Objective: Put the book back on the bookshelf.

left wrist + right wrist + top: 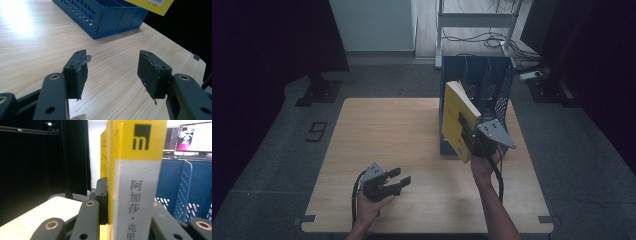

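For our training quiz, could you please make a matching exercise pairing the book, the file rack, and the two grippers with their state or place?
Things:
1. yellow book
2. blue file rack
3. left gripper
4. right gripper

States or places:
A. jaws open with nothing between them, low over the table
B. stands at the table's far right
C. held upright, off the table, in front of the rack
D. clamped on the book

Pairs: 1-C, 2-B, 3-A, 4-D
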{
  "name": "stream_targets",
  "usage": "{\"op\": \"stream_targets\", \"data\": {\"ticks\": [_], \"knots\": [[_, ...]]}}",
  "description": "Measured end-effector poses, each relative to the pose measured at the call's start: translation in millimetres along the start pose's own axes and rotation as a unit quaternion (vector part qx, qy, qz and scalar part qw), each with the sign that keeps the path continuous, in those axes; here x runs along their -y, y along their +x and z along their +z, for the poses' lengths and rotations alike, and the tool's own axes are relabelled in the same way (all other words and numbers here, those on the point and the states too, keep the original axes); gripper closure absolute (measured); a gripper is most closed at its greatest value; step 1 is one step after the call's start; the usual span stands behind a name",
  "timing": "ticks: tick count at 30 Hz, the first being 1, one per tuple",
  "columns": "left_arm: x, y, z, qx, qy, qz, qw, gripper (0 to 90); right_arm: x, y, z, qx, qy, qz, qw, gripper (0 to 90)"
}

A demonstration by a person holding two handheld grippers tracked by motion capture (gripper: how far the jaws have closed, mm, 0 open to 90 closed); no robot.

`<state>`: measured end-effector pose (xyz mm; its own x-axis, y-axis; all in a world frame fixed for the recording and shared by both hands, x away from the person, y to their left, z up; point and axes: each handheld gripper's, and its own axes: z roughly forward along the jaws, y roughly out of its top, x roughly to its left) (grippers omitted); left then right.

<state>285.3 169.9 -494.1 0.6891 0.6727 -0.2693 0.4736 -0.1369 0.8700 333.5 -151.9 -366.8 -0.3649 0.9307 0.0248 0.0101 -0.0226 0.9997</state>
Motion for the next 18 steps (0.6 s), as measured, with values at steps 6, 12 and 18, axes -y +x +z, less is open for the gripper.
{"op": "stream_targets", "data": {"ticks": [6, 12, 18], "knots": [[0.0, 0.2, 0.1, 0.000, 0.000, 0.000, 1.0000, 41.3, -0.2, -2.2, 6.6, 0.007, 0.002, -0.001, 1.0000, 74.7], [0.1, 0.4, 0.0, 0.000, 0.001, -0.001, 1.0000, 41.3, -1.1, -3.3, 13.6, 0.014, 0.004, -0.003, 0.9999, 74.7], [0.1, 1.2, -0.2, 0.000, 0.000, -0.002, 1.0000, 41.3, -1.6, -4.9, 18.8, 0.020, 0.006, -0.001, 0.9998, 74.7]]}}
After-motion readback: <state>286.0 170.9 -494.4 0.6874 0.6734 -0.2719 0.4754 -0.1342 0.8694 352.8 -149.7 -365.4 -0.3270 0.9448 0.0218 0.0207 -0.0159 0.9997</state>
